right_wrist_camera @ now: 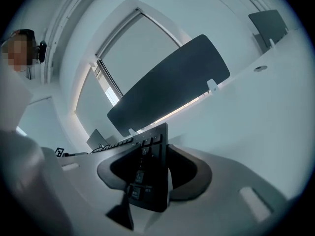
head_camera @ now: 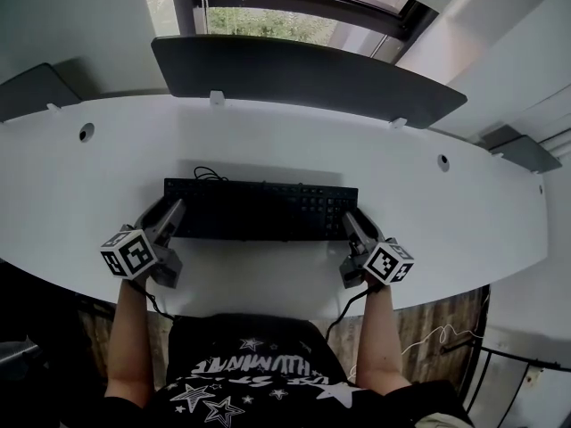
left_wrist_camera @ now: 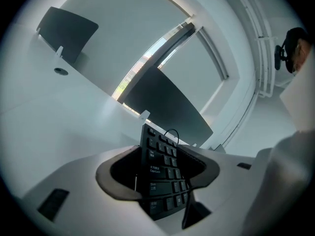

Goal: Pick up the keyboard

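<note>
A black keyboard lies crosswise over the white desk, its cable curling off the back left corner. My left gripper grips the keyboard's left end, and my right gripper grips its right end. In the left gripper view the key rows of the keyboard stand on edge between the jaws of the left gripper, which close against both faces. The right gripper view shows the keyboard's other end wedged the same way in the right gripper.
A dark divider panel stands along the desk's back edge, with a window behind it. Two round cable holes sit in the desk top. The curved front edge of the desk runs just below my grippers, against my body.
</note>
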